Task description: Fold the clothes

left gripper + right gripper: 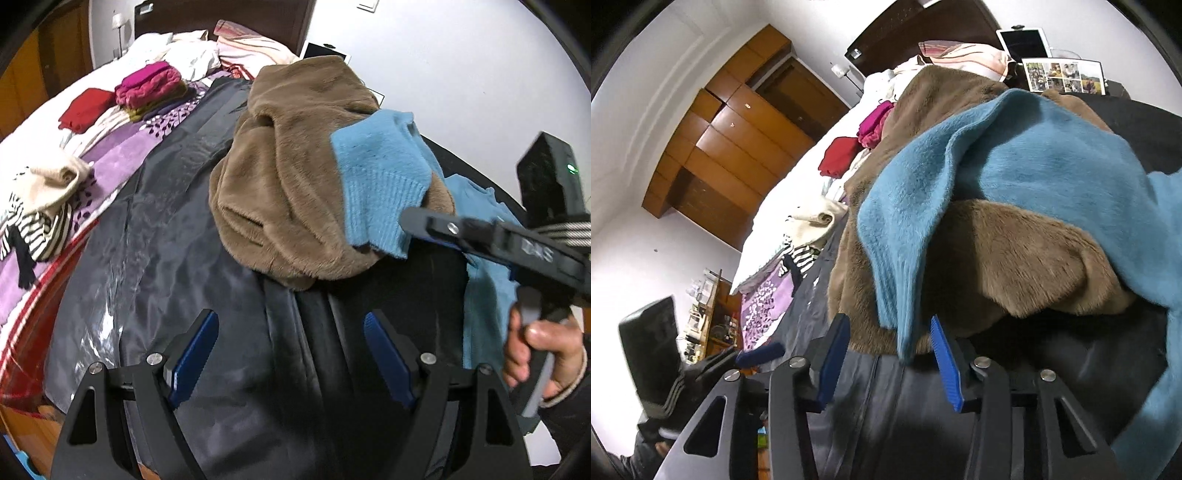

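A brown fuzzy garment (295, 166) lies heaped on dark grey shiny fabric (166, 240) spread over the bed. A blue knit sweater (1034, 158) is draped over the heap, and its ribbed sleeve cuff (905, 325) hangs down the front. My right gripper (890, 354) is open, and the cuff's edge dangles between its blue pads without being clamped. In the left wrist view the right gripper (406, 218) reaches in from the right to the cuff (380, 221), held by a person's hand (539, 350). My left gripper (291, 336) is open over the dark fabric, just short of the brown heap, holding nothing.
Folded red (86, 109) and pink (151, 83) clothes sit on the purple bedspread (125, 147) at the far left. A cream and striped bundle (44, 192) lies nearer. Pillows (251, 48) are at the headboard. A wooden wardrobe (738, 140) and a photo frame (1063, 75) stand beyond.
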Motion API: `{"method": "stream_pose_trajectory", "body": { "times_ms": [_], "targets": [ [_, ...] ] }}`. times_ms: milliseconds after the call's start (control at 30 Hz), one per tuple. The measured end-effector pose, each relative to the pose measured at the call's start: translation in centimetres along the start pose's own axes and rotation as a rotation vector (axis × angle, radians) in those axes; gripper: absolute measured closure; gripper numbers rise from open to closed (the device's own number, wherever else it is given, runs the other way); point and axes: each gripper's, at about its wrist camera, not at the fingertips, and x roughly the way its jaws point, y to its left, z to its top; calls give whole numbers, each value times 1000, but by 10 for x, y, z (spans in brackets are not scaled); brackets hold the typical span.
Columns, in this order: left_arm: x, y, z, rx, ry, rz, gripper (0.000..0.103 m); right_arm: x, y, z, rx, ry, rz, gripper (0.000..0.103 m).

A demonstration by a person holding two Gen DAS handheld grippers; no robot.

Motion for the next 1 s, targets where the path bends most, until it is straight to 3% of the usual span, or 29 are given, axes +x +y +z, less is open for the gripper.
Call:
{"method": "stream_pose_trajectory", "body": {
  "times_ms": [200, 267, 300, 333, 433, 700, 867, 1000],
  "targets": [
    [4, 6, -3, -5, 13, -5, 19, 15, -5, 11, 16, -6, -22, 58],
    [5, 5, -3, -3, 15, -6, 19, 20, -5, 13, 13, 10, -14, 79],
    [6, 4, -3, -1, 17, -7, 19, 22, -4, 14, 9, 16, -10, 82],
    [7, 3, -3, 0, 18, -7, 19, 21, -4, 13, 1, 16, -12, 91],
    [10, -1, -2, 9, 18, -10, 19, 7, -1, 10, -21, -7, -12, 96],
    [17, -29, 7, 34, 12, -47, 19, -114, 3, 31, -58, -240, 7, 96],
    [21, -58, 15, 69, 6, -82, 19, -191, -18, 43, -67, -344, -92, 96],
    [22, -90, 17, 105, 3, -100, 19, -238, -48, 38, -61, -351, -164, 96]
  ]
}}
